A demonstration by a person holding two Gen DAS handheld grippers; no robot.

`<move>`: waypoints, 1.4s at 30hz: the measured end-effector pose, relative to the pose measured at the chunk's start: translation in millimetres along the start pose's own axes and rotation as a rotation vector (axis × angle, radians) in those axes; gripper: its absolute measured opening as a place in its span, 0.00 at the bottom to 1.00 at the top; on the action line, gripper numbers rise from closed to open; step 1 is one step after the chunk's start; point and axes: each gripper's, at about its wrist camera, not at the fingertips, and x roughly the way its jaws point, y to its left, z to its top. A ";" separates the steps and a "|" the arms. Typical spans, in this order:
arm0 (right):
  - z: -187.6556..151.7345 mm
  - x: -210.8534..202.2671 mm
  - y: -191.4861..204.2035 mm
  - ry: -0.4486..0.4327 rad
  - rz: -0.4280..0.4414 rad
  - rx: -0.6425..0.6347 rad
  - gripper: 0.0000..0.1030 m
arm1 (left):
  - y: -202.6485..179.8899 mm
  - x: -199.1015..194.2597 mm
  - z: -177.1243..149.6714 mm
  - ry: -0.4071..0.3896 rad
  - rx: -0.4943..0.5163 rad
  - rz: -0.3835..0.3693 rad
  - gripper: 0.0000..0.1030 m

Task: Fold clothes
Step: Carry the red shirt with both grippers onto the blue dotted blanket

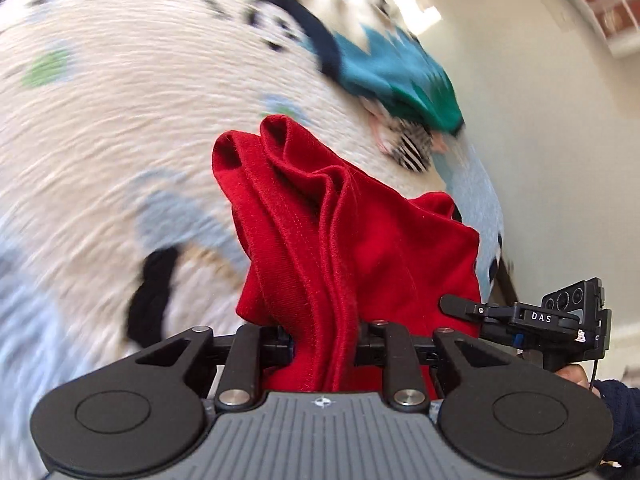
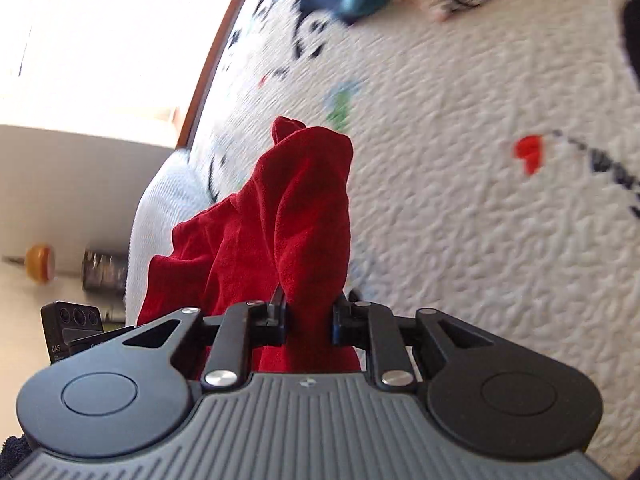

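Observation:
A red garment (image 1: pixel 340 240) is bunched between the jaws of my left gripper (image 1: pixel 324 334), which is shut on it; its folds rise in front of the camera. The same red garment (image 2: pixel 280 224) hangs out of my right gripper (image 2: pixel 308 318), also shut on the cloth. Both hold it above a white bedspread (image 1: pixel 120 120) with printed figures. The right gripper's body (image 1: pixel 560 316) shows at the right edge of the left wrist view. The left gripper's body (image 2: pixel 76 328) shows at the lower left of the right wrist view. The fingertips are hidden by cloth.
A pile of other clothes, teal and dark blue (image 1: pixel 384 68) with a black-and-white striped piece (image 1: pixel 412 148), lies at the far side of the bed (image 2: pixel 440 240). A wooden bed edge (image 2: pixel 216 48) borders it. A yellow object (image 2: pixel 38 262) and a dark can (image 2: pixel 104 272) stand beyond.

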 end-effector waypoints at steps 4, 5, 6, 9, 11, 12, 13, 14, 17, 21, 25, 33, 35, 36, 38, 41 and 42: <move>-39.6 35.1 77.6 0.173 0.078 -0.141 0.19 | 38.2 -105.9 -96.0 -0.185 -0.204 0.043 0.23; -53.0 45.0 94.9 0.215 0.090 -0.180 0.19 | 45.8 -126.9 -120.9 -0.221 -0.243 0.052 0.23; -66.5 55.3 109.4 0.255 0.100 -0.213 0.19 | 53.1 -145.4 -144.9 -0.251 -0.275 0.063 0.23; -117.4 85.7 147.7 0.357 0.112 -0.292 0.19 | 81.8 -196.7 -212.0 -0.310 -0.349 0.129 0.23; -159.1 96.5 164.5 0.393 0.125 -0.316 0.19 | 96.0 -216.4 -241.0 -0.323 -0.365 0.198 0.23; -179.7 99.6 168.4 0.405 0.129 -0.320 0.19 | 103.3 -224.4 -250.6 -0.321 -0.361 0.234 0.23; -198.3 101.8 170.1 0.410 0.127 -0.321 0.19 | 109.3 -230.2 -256.6 -0.317 -0.356 0.265 0.23; -216.8 103.9 171.6 0.415 0.123 -0.322 0.19 | 116.2 -235.7 -259.9 -0.309 -0.349 0.298 0.23; -268.3 108.1 170.4 0.410 0.083 -0.297 0.19 | 135.3 -247.9 -254.6 -0.283 -0.296 0.368 0.24; -323.4 100.5 159.2 0.299 -0.003 -0.129 0.20 | 139.1 -232.7 -221.0 -0.193 -0.154 0.411 0.24; -367.2 92.3 159.8 0.159 -0.073 -0.034 0.21 | 129.1 -197.0 -184.6 -0.062 0.015 0.437 0.25; -392.9 121.5 141.8 0.068 -0.129 0.077 0.21 | 136.3 -120.5 -166.3 0.061 0.134 0.427 0.26; -397.0 126.4 137.6 0.066 -0.135 0.085 0.21 | 149.9 -112.8 -165.9 0.070 0.112 0.424 0.27; -399.8 127.7 136.1 0.069 -0.134 0.077 0.22 | 156.9 -108.9 -165.7 0.074 0.100 0.423 0.29; -404.4 130.0 132.9 0.076 -0.143 0.060 0.25 | 166.0 -103.3 -164.5 0.075 0.085 0.456 0.40; -403.2 129.5 125.6 0.094 -0.188 0.063 0.44 | 174.3 -107.5 -153.8 0.026 0.057 0.520 0.51; -402.0 127.3 122.7 0.111 -0.199 0.069 0.45 | 174.6 -115.5 -148.6 -0.018 0.049 0.537 0.51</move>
